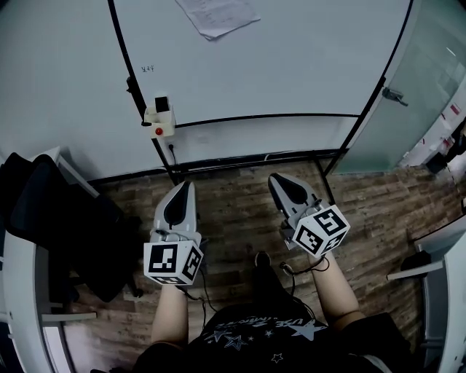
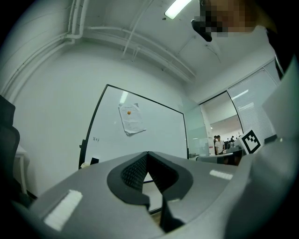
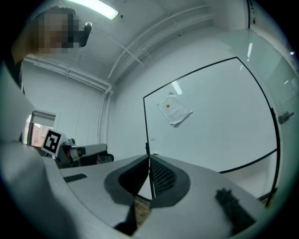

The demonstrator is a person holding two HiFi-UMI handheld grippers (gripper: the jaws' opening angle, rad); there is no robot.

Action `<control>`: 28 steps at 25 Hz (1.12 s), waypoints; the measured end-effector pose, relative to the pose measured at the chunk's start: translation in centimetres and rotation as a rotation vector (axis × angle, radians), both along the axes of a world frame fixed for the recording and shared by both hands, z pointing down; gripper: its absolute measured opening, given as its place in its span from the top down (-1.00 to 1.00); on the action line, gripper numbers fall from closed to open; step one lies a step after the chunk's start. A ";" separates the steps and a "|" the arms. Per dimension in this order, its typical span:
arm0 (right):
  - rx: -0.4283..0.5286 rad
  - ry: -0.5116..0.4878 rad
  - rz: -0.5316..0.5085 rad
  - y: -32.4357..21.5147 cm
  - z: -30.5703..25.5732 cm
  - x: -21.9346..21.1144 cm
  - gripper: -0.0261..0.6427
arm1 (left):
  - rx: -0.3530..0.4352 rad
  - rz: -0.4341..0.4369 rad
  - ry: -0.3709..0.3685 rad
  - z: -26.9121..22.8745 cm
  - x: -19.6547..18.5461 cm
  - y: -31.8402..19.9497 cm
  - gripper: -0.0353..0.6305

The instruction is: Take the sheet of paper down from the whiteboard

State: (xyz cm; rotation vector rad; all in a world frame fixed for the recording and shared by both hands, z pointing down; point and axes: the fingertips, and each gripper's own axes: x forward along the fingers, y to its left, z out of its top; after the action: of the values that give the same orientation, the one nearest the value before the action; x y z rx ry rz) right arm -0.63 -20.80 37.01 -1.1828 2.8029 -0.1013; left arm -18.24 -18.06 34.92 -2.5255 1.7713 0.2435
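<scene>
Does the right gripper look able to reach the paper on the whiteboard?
Probably yes: nothing stands between the right gripper and the sheet of paper on the whiteboard. But it is low, short of the board, jaws shut, so it must rise and open.

whiteboard [image 1: 291, 65] 1 | sheet of paper [image 1: 217, 14] 1 | orange magnet [image 2: 129, 112] 1 | grippers 2: left gripper [image 1: 185, 186], right gripper [image 1: 276, 179] | white box [image 1: 160, 116] 1 | black chair [image 1: 65, 218] 1
</scene>
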 end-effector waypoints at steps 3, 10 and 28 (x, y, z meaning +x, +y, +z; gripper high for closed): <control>0.036 -0.040 -0.002 -3.3 -0.7 0.3 0.87 | 0.017 -0.027 -0.021 -0.4 0.2 -2.3 0.87; 0.045 -0.090 -0.041 -12.5 -2.3 2.4 0.87 | 0.017 -0.071 -0.064 -1.3 2.1 -9.7 0.87; 0.108 -0.026 -0.141 -29.8 -6.0 4.5 0.87 | 0.088 -0.129 -0.120 -5.9 6.7 -25.9 0.87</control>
State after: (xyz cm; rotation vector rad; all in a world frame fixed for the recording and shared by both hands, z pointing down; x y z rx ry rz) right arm 3.88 -50.57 31.01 -0.9532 2.8265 0.0246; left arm -11.52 -43.98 29.05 -2.3038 1.8262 0.1573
